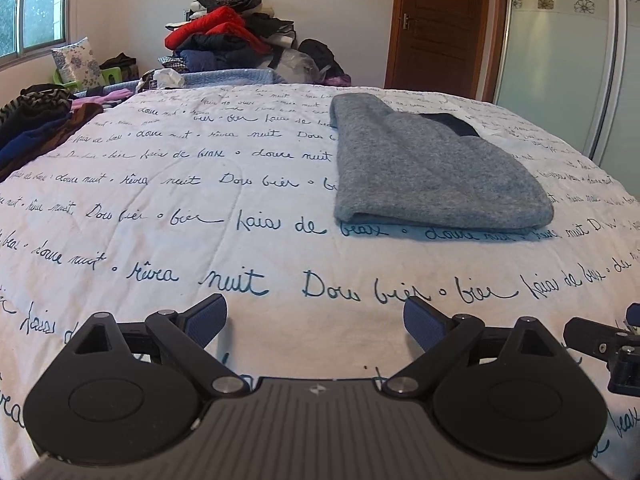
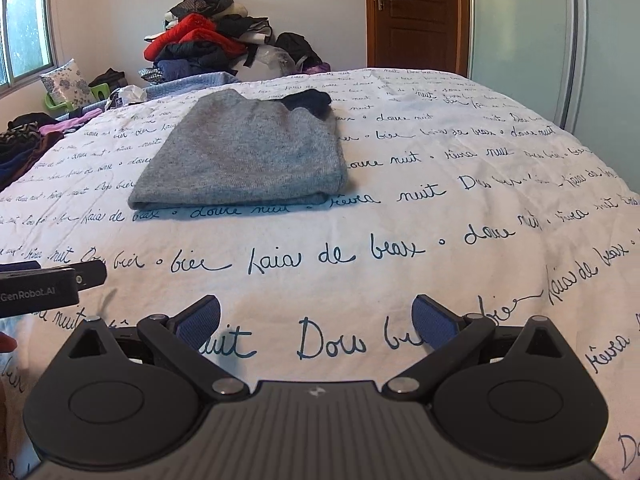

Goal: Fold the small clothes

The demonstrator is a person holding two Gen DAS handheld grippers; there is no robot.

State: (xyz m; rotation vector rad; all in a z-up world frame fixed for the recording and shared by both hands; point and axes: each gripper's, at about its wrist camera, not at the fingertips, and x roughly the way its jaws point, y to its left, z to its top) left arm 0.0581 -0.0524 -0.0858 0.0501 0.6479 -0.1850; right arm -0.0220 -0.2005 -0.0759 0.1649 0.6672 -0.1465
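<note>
A grey knitted garment (image 1: 424,172) lies folded flat on the white bedspread (image 1: 200,200) printed with blue script, with a dark piece showing at its far edge (image 1: 456,124). It also shows in the right wrist view (image 2: 248,156). My left gripper (image 1: 316,320) is open and empty, low over the bedspread, well short of the garment. My right gripper (image 2: 316,320) is open and empty too, also near the front of the bed. Each gripper shows at the edge of the other's view: the right one (image 1: 608,340), the left one (image 2: 48,284).
A tall heap of clothes with a red jacket (image 1: 224,32) stands behind the bed. More clothes lie at the bed's left edge (image 1: 36,120). A wooden door (image 1: 436,20) and frosted sliding panels (image 1: 556,52) are at the back right. A window (image 1: 28,4) is on the left.
</note>
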